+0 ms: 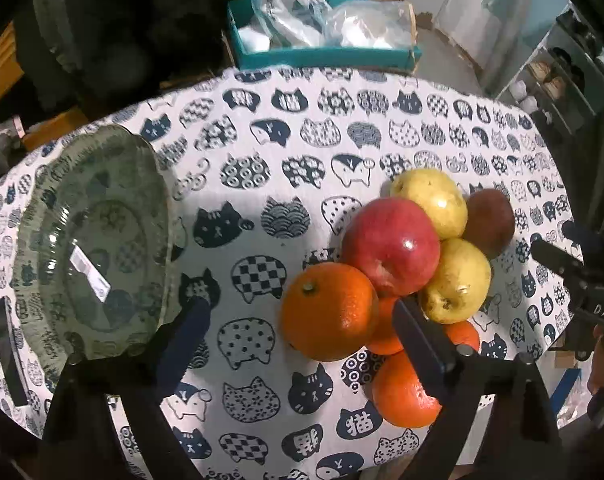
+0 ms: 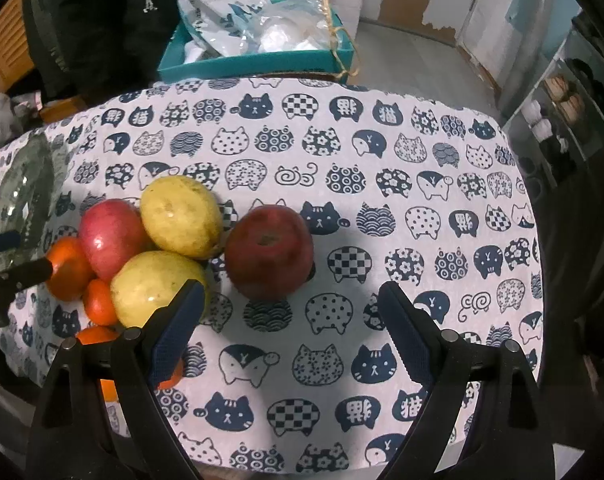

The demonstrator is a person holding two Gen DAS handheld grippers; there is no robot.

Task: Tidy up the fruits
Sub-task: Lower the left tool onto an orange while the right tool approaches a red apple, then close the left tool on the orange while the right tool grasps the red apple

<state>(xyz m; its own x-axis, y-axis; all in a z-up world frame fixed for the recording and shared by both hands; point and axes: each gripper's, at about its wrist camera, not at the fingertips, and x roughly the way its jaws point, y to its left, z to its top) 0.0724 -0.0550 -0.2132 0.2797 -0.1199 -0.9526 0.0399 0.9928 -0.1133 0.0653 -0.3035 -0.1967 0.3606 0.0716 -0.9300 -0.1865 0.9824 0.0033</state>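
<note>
A pile of fruit lies on the cat-print tablecloth (image 1: 262, 152): a big orange (image 1: 327, 312), a red apple (image 1: 391, 246), two yellow fruits (image 1: 431, 200) (image 1: 457, 280), a dark red apple (image 1: 489, 218) and smaller oranges (image 1: 401, 392). A clear glass plate (image 1: 98, 240) stands empty at the left. My left gripper (image 1: 302, 316) is open, its fingers either side of the big orange. My right gripper (image 2: 290, 300) is open and empty, just short of the dark red apple (image 2: 270, 252). The fruit pile (image 2: 150, 240) and the plate (image 2: 22, 200) lie to its left.
A teal box (image 1: 325, 56) with plastic bags stands beyond the table's far edge. A dark phone-like object (image 1: 8, 352) lies left of the plate. Shelves with shoes (image 1: 557, 76) stand at the right. The right gripper shows at the right edge of the left wrist view (image 1: 581, 276).
</note>
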